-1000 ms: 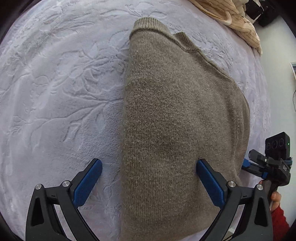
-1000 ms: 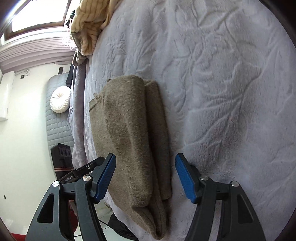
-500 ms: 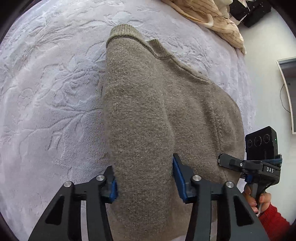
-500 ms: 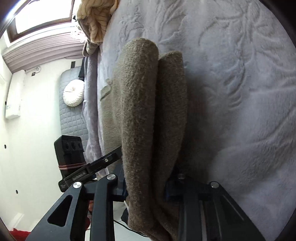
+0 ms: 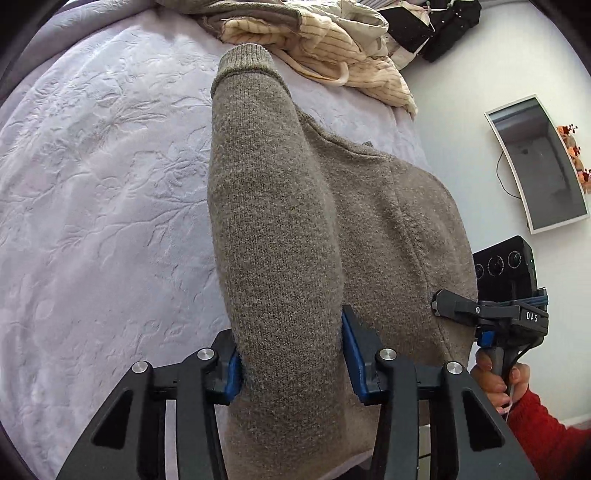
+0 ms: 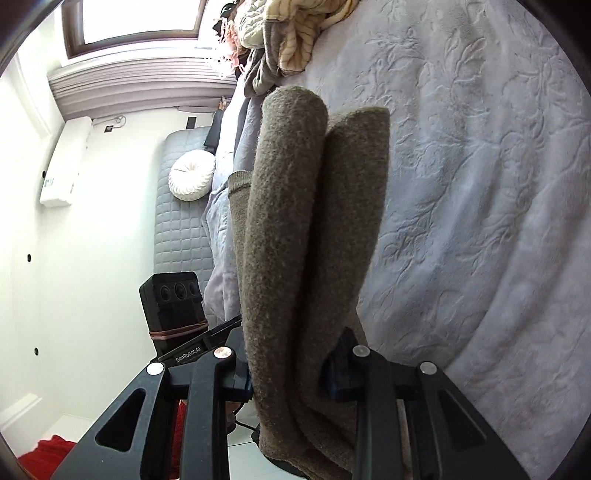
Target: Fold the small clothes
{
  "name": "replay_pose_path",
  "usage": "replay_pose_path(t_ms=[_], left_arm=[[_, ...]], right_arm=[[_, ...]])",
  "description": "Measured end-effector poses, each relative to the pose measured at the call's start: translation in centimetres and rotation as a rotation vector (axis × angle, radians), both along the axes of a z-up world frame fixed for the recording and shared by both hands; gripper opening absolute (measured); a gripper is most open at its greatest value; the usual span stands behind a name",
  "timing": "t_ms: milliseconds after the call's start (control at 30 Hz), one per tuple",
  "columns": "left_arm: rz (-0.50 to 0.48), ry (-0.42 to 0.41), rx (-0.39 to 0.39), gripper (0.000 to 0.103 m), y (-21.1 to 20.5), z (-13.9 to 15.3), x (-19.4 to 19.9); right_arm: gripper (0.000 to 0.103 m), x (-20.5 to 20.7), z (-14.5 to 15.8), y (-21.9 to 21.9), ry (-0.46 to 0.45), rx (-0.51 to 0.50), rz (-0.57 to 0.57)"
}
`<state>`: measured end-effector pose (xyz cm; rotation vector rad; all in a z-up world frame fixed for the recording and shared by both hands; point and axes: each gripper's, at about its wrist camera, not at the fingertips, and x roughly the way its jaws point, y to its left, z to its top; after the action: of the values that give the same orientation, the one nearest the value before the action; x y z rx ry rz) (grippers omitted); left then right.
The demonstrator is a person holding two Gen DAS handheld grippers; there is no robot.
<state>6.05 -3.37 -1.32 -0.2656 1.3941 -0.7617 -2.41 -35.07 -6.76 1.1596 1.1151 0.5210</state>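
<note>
Both grippers, left (image 5: 291, 354) and right (image 6: 288, 373), clamped on brown sweater (image 5: 295, 221) above lavender bedspread (image 5: 92, 184).

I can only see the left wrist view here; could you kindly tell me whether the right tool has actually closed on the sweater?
Observer: Yes. In the right wrist view the right tool is shut on two thick folds of the grey-brown sweater.
Operator: Thank you. Is the left tool visible from that side?
Observer: Partly: its black camera housing shows just left of the sweater, but its fingers are hidden there.
Operator: Anything else I cannot see from here?
Observer: A white round cushion rests against a quilted grey headboard, below a window.
</note>
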Motion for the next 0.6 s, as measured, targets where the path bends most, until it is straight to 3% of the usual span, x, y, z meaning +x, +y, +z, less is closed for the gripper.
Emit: replay_pose_path(t_ms=[200,433,600], left_arm=[[-0.014,-0.004,0.042,0.046,6.6,0.5,-3.5],[0.011,0.03,0.137,0.046,12.6,-2.9,-6.6],[0.041,0.038,0.263,0.046,14.6,-6.4,-8.1]], right_arm=[[0.03,-3.8,-0.4,7.3,0.014,0.006,-0.006],[0.03,-5.0,-4.4,14.9,0.081,-0.009,0.01],[0.032,-4.5,-7.5,17.1,0.184,-0.191,0.041]])
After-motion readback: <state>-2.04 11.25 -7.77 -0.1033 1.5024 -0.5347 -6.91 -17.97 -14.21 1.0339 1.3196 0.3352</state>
